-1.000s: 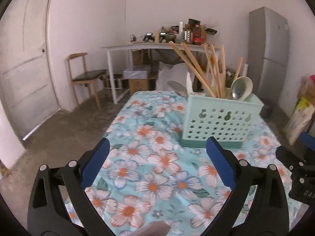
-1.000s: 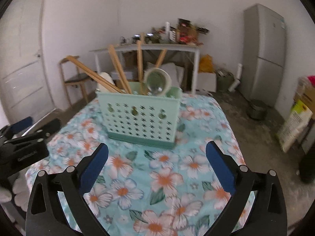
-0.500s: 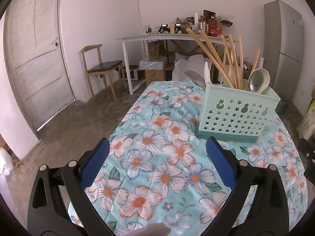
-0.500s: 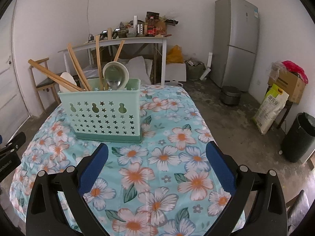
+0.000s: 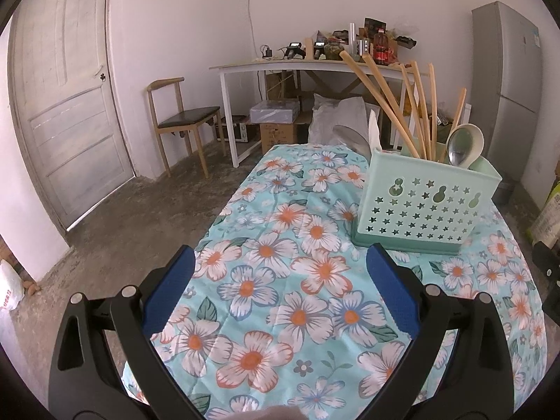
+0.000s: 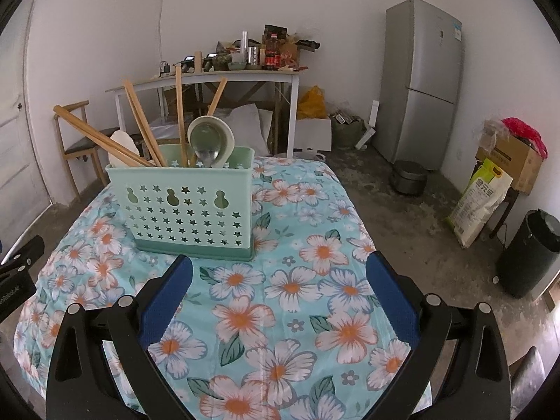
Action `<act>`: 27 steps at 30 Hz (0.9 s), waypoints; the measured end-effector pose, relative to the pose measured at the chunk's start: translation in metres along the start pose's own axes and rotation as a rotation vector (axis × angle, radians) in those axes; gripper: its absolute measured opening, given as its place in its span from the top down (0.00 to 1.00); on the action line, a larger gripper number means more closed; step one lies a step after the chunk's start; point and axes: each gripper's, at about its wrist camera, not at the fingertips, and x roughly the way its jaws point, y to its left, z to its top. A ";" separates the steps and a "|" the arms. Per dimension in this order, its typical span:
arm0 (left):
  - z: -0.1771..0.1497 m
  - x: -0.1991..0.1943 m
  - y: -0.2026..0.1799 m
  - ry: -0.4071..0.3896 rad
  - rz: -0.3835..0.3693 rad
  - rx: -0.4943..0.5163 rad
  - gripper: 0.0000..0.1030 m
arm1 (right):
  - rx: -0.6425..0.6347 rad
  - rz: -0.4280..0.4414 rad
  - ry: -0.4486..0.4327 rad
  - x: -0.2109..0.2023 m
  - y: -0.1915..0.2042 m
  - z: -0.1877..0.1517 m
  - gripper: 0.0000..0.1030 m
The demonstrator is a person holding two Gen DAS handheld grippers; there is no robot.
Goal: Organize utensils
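apparently the sorting is finished: every utensil stands in the green caddy (image 6: 185, 206), and the floral worktop (image 6: 315, 280) looks bare. left tool (image 5: 280, 294) and right tool (image 6: 280, 297) both gape wide, empty. next, probably only retreat.

Table under a floral turquoise cloth (image 5: 280, 280), mint utensil caddy (image 6: 189, 206) upright directly on it.
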 end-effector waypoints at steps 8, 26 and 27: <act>0.000 0.002 -0.001 0.008 -0.009 0.012 0.08 | -0.017 0.011 0.003 0.001 0.004 -0.001 0.06; -0.003 0.006 -0.003 0.017 -0.019 0.018 0.08 | -0.017 0.012 0.011 0.003 0.005 -0.001 0.06; -0.004 0.006 -0.002 0.017 -0.020 0.018 0.08 | -0.019 0.011 0.011 0.003 0.005 -0.001 0.06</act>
